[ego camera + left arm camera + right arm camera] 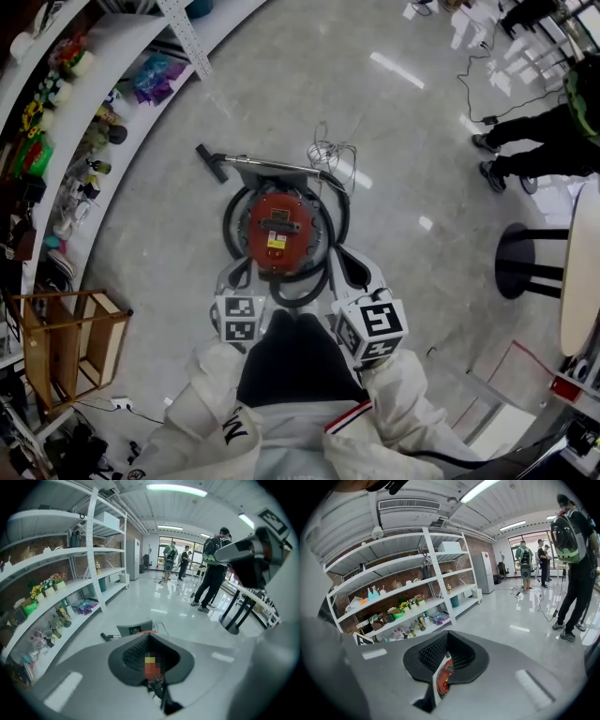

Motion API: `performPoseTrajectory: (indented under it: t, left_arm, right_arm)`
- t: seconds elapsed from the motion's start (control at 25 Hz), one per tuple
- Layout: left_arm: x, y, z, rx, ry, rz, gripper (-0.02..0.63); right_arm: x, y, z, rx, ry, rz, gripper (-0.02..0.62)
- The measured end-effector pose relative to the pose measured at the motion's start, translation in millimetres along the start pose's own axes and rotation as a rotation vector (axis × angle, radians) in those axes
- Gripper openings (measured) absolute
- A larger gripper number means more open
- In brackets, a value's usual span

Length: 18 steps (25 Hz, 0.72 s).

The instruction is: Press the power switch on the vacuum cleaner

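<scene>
Several white shelves (89,103) stocked with flowers and small goods curve down the far left, and a wooden rack (70,339) stands on the floor below them. Next comes the left gripper (236,279), held low in front of the person with its marker cube towards the camera. Its own view shows the two jaws drawn together with only a thin slit between the dark pads, and nothing is held. Just ahead of both grippers, the vacuum cleaner (279,230) sits on the pale floor, a round red body ringed by a black hose (298,298). Its metal wand (277,167) lies along the far side. Neither gripper touches it. The right gripper (352,272) is closed in the same way and holds nothing, with a sliver of the red body visible through its slit. At the far right a person's dark-trousered legs (534,141) stand near a black round-based stand (527,264).
</scene>
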<state>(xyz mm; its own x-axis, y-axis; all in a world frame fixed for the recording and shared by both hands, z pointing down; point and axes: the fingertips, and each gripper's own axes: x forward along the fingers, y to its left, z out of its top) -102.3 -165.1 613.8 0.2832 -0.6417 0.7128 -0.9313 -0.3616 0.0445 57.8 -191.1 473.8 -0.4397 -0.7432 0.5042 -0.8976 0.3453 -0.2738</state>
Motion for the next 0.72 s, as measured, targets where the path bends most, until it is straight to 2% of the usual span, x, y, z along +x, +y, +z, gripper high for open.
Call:
performPoseTrajectory:
  t: [0.72]
  left_arm:
    - [-59.6, 13.1, 61.8, 0.024, -0.087, 0.039, 0.000]
  right_arm:
    - [-28.0, 16.8, 43.6, -0.034, -0.024, 0.029, 0.000]
